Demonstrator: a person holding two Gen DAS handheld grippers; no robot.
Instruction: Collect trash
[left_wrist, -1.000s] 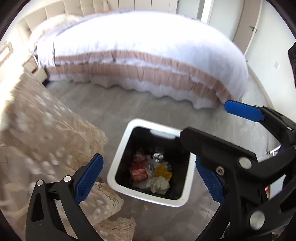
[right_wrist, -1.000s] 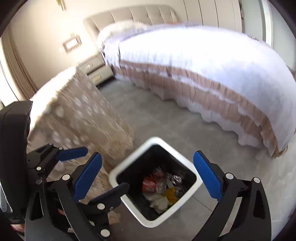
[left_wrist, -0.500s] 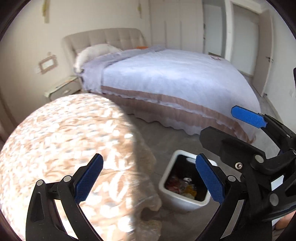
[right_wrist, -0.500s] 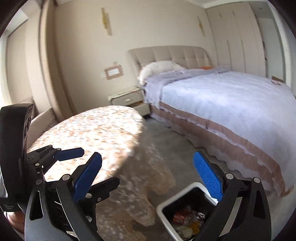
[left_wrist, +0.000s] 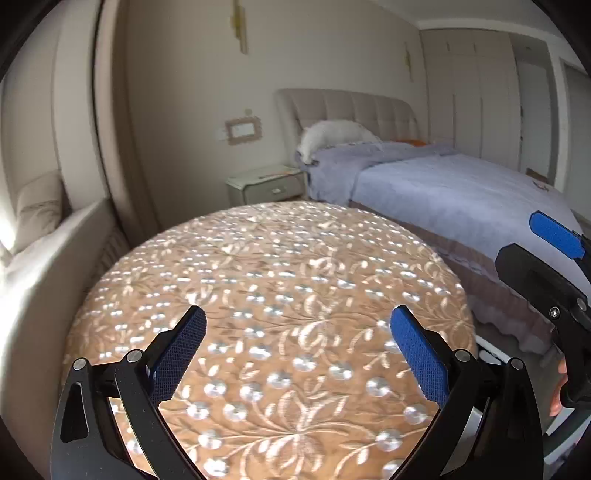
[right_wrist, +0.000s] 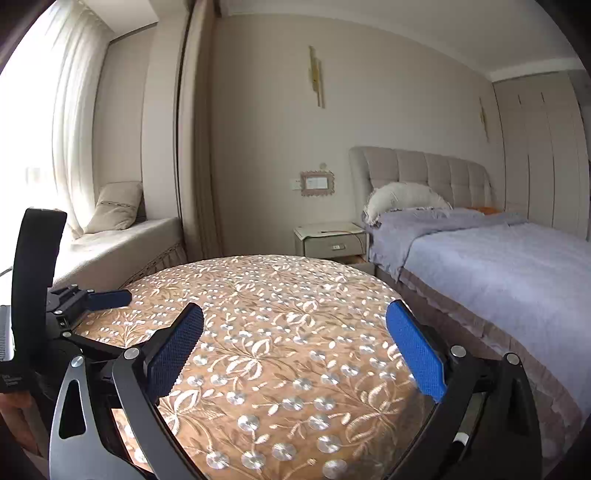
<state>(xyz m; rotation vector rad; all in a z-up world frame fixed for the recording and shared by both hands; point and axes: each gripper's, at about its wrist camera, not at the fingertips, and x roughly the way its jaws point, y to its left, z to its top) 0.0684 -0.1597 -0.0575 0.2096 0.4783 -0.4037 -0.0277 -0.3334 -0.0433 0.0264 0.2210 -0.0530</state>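
Observation:
My left gripper (left_wrist: 298, 350) is open and empty, held over a round table with a brown flowered cloth (left_wrist: 273, 280). My right gripper (right_wrist: 295, 349) is open and empty over the same table (right_wrist: 280, 306). I see no trash on the tabletop. The white bin is almost hidden; only a sliver of its rim (left_wrist: 489, 355) shows past the table's right edge. The right gripper also shows at the right of the left wrist view (left_wrist: 554, 280), and the left gripper at the left of the right wrist view (right_wrist: 79, 301).
A bed with a lilac cover (right_wrist: 498, 273) runs along the right. A bedside cabinet (right_wrist: 330, 240) stands by the headboard. A window seat with a cushion (right_wrist: 114, 210) lies at the left.
Both grippers have swung up from over the bin on the floor to the tabletop. The bin with its trash has dropped out of view. Both stay open.

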